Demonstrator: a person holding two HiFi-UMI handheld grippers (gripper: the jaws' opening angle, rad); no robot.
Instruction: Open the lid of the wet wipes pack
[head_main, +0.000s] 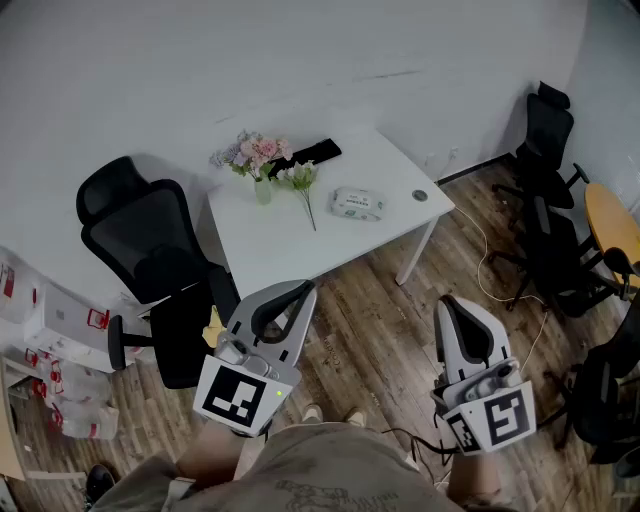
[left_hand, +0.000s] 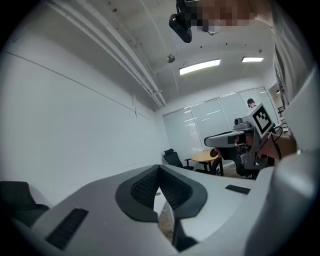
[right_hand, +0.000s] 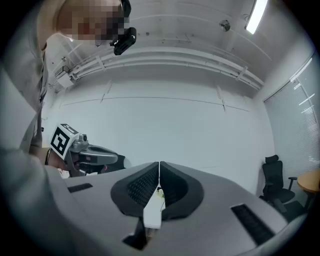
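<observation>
2 closed, empty grippers low in the frame, well apart from the wet wipes pack on the white table.

In the head view the wooden floor (head_main: 370, 340) fills the middle. The white table (head_main: 290, 245) stands in the upper middle, with a black office chair (head_main: 150, 250) just at its left. The left gripper (head_main: 303, 290) is in the lower middle and the right gripper (head_main: 447, 303) in the lower right, both pointing toward the table. In each gripper view the 2 jaws are pressed together with nothing between them. On the table, a vase of flowers (head_main: 258, 158) stands near the upper left corner. The wet wipes pack (head_main: 357, 204) lies flat on the right half. A small round object (head_main: 419, 195) sits near the right edge.
</observation>
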